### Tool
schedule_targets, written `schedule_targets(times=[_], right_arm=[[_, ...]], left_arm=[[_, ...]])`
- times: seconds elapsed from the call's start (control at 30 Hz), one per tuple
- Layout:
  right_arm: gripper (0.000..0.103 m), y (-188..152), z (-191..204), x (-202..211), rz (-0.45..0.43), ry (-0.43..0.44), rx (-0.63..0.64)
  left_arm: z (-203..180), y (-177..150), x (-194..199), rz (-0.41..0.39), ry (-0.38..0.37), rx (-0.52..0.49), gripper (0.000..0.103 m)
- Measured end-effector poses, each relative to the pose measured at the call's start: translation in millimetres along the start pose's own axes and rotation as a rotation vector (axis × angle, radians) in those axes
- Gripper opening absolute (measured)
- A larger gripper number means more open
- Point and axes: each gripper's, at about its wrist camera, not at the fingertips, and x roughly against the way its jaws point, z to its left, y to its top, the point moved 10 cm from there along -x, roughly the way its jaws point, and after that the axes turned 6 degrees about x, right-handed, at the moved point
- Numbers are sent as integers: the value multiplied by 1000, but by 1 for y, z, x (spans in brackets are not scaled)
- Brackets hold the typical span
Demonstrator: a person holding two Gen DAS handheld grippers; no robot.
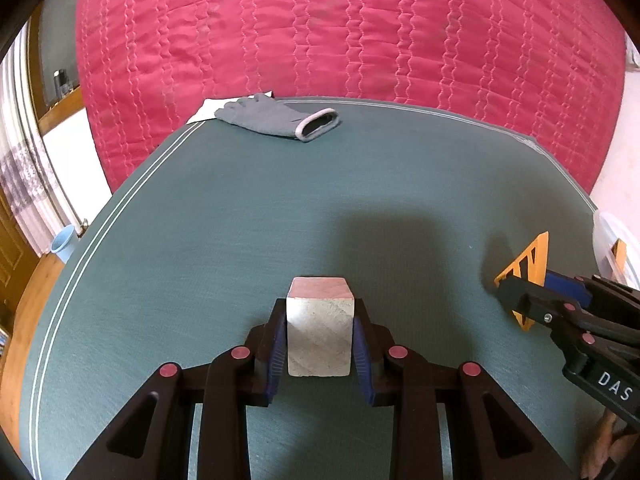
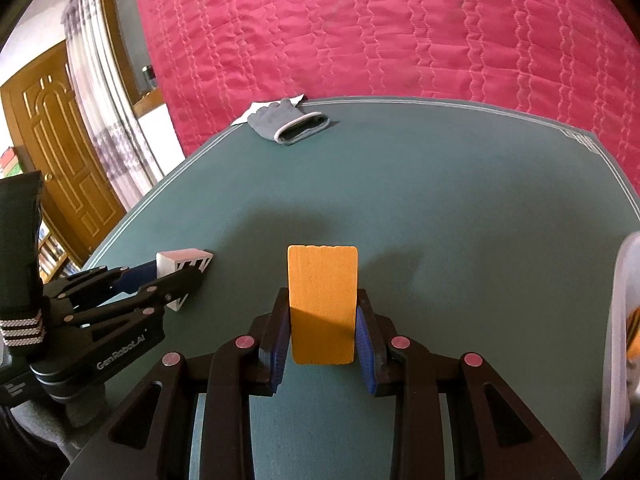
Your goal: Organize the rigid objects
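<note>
The left gripper (image 1: 320, 332) squeezed a pale wooden block (image 1: 320, 328) and the right gripper (image 2: 322, 328) squeezed an orange block (image 2: 322, 304) above the green table (image 1: 240, 220); both looked hard, light, and best pinched on flat sides.

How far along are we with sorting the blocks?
One orange piece already shows in the clear bin. In hand: left claw grips the white block, right claw grips the orange block. Both remain to be placed; the grey glove lies untouched.
</note>
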Motion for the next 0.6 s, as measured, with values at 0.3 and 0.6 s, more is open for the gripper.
schedule_targets(times=[0.3,0.6], right_arm=[[31,-14,-8,17,-17,-11,-41],[31,-25,-12,30,-26,-14,-57]], left_arm=[[-14,-7,6,-3,-15,-36,32],[-30,-15,11,0,-33,-73,32]])
